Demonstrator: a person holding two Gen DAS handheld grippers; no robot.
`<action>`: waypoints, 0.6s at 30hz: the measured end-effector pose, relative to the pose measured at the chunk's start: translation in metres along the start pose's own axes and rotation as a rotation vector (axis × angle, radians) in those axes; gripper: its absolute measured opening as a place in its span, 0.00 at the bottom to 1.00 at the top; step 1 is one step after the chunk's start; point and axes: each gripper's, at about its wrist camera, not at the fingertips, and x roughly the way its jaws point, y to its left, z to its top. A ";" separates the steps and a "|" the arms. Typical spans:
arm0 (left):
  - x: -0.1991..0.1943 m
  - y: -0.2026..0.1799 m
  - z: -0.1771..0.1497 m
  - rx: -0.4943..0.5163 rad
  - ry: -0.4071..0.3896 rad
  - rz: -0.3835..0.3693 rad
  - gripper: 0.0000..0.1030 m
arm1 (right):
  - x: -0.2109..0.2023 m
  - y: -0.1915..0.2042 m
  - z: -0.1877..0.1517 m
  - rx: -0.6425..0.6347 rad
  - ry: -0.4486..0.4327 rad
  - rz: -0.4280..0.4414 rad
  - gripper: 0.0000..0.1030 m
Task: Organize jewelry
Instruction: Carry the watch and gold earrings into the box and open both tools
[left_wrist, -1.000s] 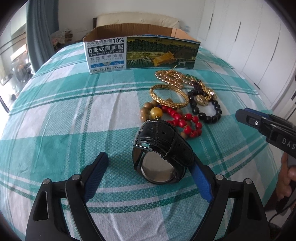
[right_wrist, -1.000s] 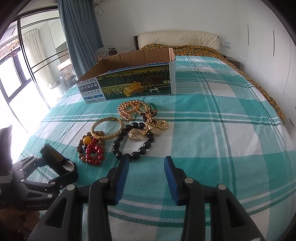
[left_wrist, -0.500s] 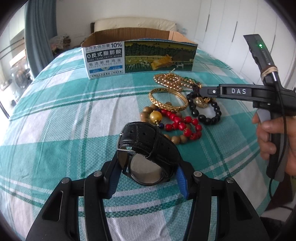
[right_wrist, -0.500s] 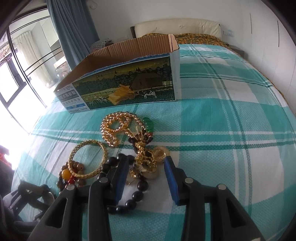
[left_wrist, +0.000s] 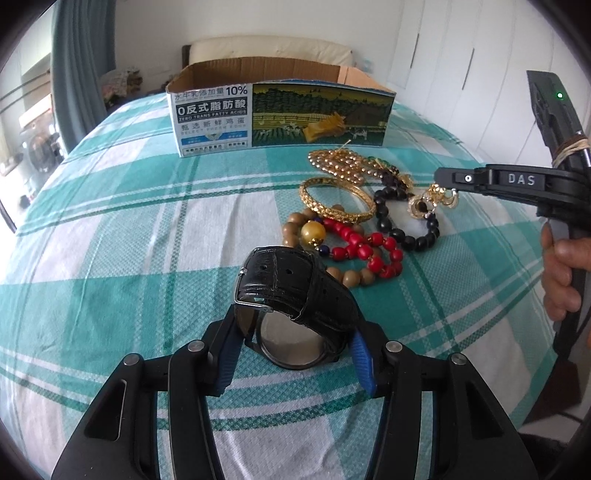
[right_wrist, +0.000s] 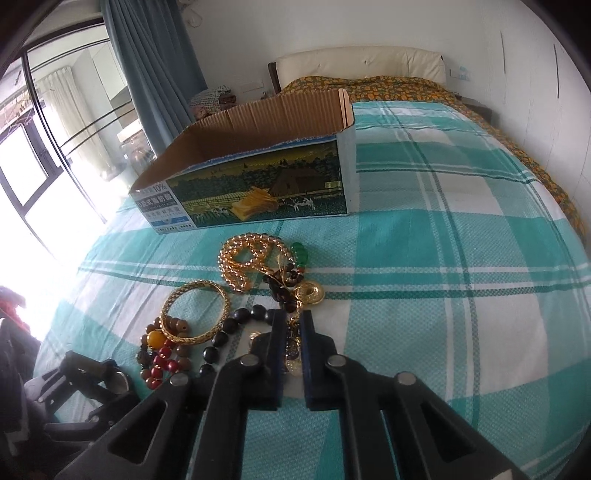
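Left gripper (left_wrist: 291, 363) clamped on both sides of black wristwatch (left_wrist: 295, 306), on the green checked bedspread (left_wrist: 110, 258). At 1 o'clock from watch, red bead bracelet (left_wrist: 364, 251) and gold bangle (left_wrist: 336, 201). Right gripper (right_wrist: 291, 354) pinched nearly closed on gold chain piece (right_wrist: 291, 347), inside ring of black bead bracelet (right_wrist: 225, 332). Open cardboard box (right_wrist: 258, 184) at 12 o'clock, beyond gold bead necklace (right_wrist: 251, 258).
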 end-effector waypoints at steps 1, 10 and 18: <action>0.000 0.000 0.000 -0.002 0.000 0.001 0.51 | -0.006 -0.002 0.000 0.008 -0.009 0.009 0.07; -0.004 0.010 0.001 -0.045 0.015 -0.007 0.51 | -0.048 -0.013 0.005 0.068 -0.053 0.083 0.07; -0.023 0.024 0.014 -0.082 0.000 -0.020 0.51 | -0.081 -0.013 0.010 0.065 -0.098 0.107 0.06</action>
